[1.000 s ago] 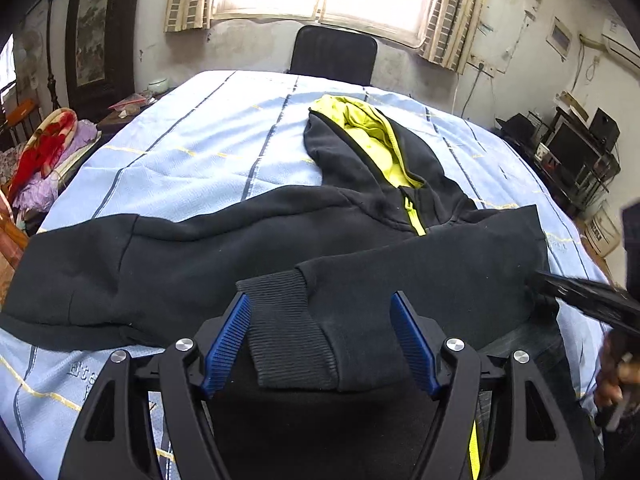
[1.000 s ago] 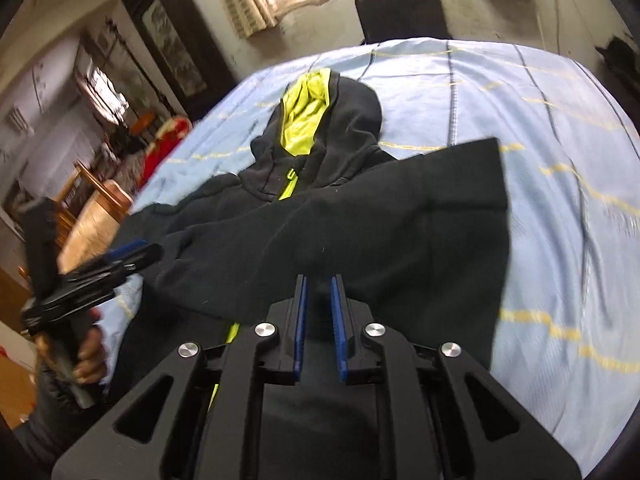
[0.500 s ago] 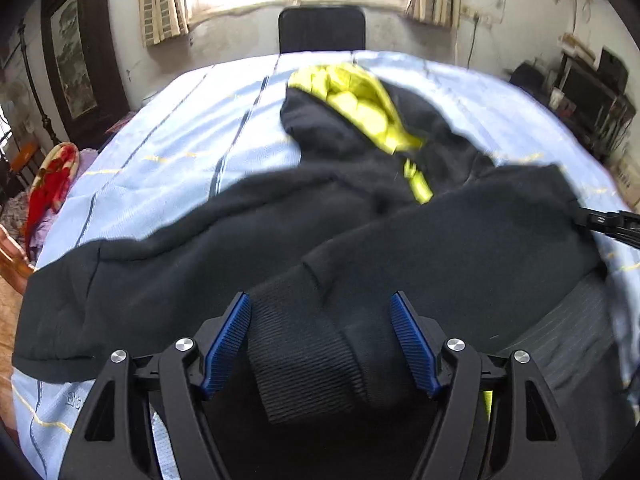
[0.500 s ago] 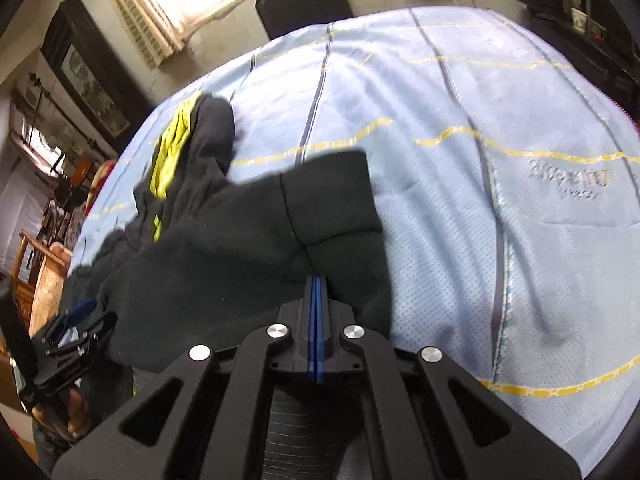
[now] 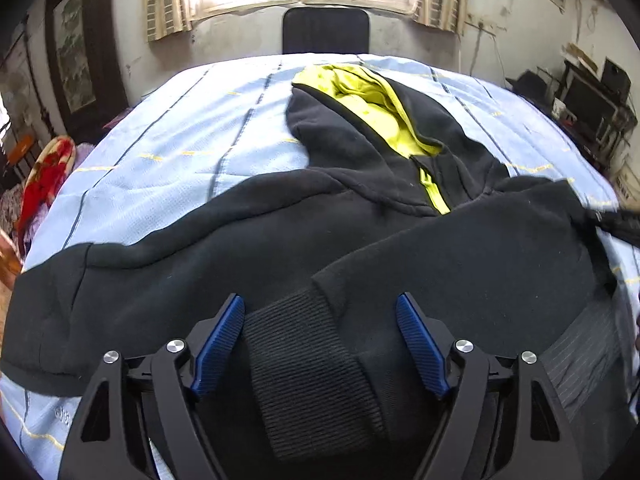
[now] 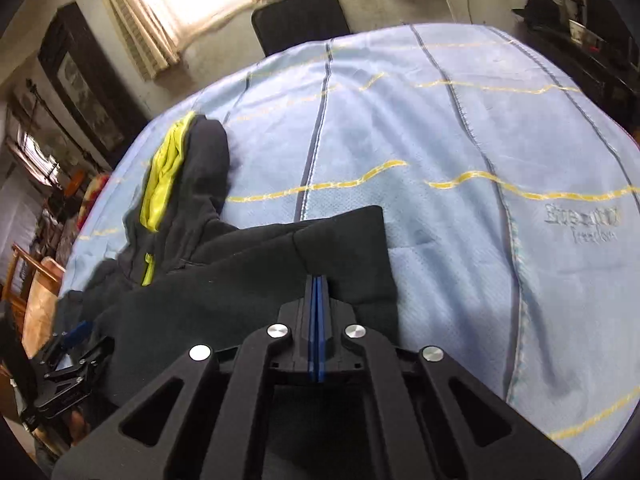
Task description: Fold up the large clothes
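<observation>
A black hoodie (image 5: pixel 256 248) with a yellow-lined hood (image 5: pixel 372 108) lies on the light blue cover (image 5: pixel 180 136). One sleeve is folded across the body, its ribbed cuff (image 5: pixel 304 368) lying between the jaws of my open left gripper (image 5: pixel 320 344). My right gripper (image 6: pixel 318 292) is shut on the hoodie's right side edge (image 6: pixel 344 248), at the shoulder fold. The hoodie (image 6: pixel 224 280) and its hood (image 6: pixel 168 172) show at the left of the right wrist view. The left gripper (image 6: pixel 72 364) shows at the lower left there. The right gripper's tip (image 5: pixel 616 220) enters the left wrist view from the right.
A black chair (image 5: pixel 325 31) stands at the table's far end under a bright window. Dark shelves with electronics (image 5: pixel 592 104) are at the right. A red patterned cloth (image 5: pixel 44 176) and wooden furniture (image 6: pixel 36 288) are at the left.
My right gripper closed from slightly open onto the hoodie's side edge and swung to the right. My left gripper stayed open over the cuff and shifted slightly.
</observation>
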{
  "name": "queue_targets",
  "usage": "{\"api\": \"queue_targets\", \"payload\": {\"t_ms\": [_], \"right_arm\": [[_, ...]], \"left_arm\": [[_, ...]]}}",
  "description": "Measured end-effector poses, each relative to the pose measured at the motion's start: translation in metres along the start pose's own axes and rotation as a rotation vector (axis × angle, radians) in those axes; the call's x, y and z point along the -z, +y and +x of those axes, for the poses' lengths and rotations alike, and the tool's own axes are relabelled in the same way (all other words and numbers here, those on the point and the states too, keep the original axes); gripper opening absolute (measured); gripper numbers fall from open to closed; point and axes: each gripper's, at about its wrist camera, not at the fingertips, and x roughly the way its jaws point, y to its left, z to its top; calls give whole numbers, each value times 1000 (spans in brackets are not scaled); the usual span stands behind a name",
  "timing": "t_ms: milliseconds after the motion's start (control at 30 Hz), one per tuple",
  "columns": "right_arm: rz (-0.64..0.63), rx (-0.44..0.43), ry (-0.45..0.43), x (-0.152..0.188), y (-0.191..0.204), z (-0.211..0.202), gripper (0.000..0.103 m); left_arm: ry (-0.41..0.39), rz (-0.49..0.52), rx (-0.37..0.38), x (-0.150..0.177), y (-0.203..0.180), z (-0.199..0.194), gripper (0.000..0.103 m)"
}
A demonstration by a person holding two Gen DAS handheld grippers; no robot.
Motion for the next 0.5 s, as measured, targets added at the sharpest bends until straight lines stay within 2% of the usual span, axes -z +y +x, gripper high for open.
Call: {"api": "queue_targets", "payload": {"t_ms": [100, 167, 267, 400, 500], "right_arm": [[-67, -39, 9, 18, 17, -18, 5], [-94, -60, 33, 29, 24, -22, 6], [-92, -54, 107, 44, 23, -7, 15], [-60, -72, 99, 45, 17, -10, 14], [-76, -58, 38, 48, 22, -31, 17]], "left_arm": [[-11, -75, 33, -1, 23, -9, 79], [-1, -107, 26, -1, 35, -8, 79], [30, -144, 43, 1, 46, -2, 78], [17, -128, 28, 1, 44, -3, 78], [-30, -157, -19, 3, 58, -25, 76]]}}
